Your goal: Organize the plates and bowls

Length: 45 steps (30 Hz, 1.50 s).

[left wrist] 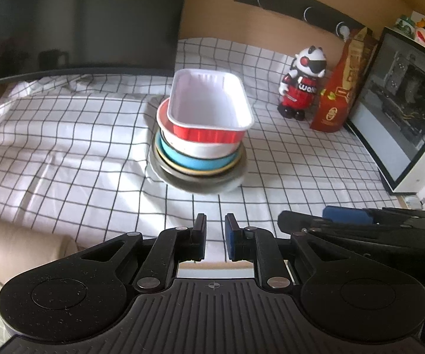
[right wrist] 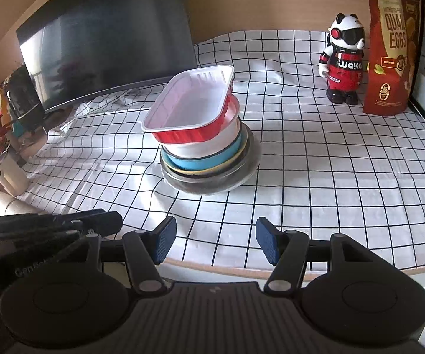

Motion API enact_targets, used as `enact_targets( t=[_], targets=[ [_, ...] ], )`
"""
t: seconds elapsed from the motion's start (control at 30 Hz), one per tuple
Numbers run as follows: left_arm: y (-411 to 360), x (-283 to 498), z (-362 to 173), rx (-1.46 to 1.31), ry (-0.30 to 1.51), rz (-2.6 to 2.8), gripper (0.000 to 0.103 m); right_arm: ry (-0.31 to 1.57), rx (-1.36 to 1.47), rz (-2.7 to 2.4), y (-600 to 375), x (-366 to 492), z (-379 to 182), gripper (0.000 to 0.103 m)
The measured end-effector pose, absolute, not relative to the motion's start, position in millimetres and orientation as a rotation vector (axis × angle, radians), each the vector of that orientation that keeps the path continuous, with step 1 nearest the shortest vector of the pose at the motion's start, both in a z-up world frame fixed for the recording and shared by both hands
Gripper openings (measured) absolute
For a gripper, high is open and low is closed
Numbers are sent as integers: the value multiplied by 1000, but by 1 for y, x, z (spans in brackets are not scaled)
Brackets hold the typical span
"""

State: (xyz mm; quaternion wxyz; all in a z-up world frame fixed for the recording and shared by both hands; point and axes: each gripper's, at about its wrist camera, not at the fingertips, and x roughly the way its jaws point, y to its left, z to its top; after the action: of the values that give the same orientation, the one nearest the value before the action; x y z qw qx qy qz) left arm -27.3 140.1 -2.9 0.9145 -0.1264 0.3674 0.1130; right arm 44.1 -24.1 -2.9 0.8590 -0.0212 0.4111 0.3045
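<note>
Checked tablecloth (right wrist: 330,162), dark curved monitor (right wrist: 109,38), tan wall (left wrist: 212,3), sunlit patches

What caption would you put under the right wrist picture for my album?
Open right claw faces a stack of bowls and plates, red tray on top, on the checked tablecloth.

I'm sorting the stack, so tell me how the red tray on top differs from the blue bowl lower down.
The red tray is rectangular with rounded corners; the blue bowl is round. The red tray sits on top, its white inside fully exposed; the blue bowl is buried mid-stack, showing only its outer wall. The red tray sits tilted and off-centre; the blue bowl looks nested more squarely. Both are part of one stack on the checked cloth.
</note>
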Motion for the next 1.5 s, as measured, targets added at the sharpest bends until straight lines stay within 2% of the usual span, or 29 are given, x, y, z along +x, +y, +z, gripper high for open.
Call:
enact_targets(
  t=[1.5],
  targets=[
    [128,-47,0,-268,740,229,17,844,-45,651,-40,26,4,60]
  ],
)
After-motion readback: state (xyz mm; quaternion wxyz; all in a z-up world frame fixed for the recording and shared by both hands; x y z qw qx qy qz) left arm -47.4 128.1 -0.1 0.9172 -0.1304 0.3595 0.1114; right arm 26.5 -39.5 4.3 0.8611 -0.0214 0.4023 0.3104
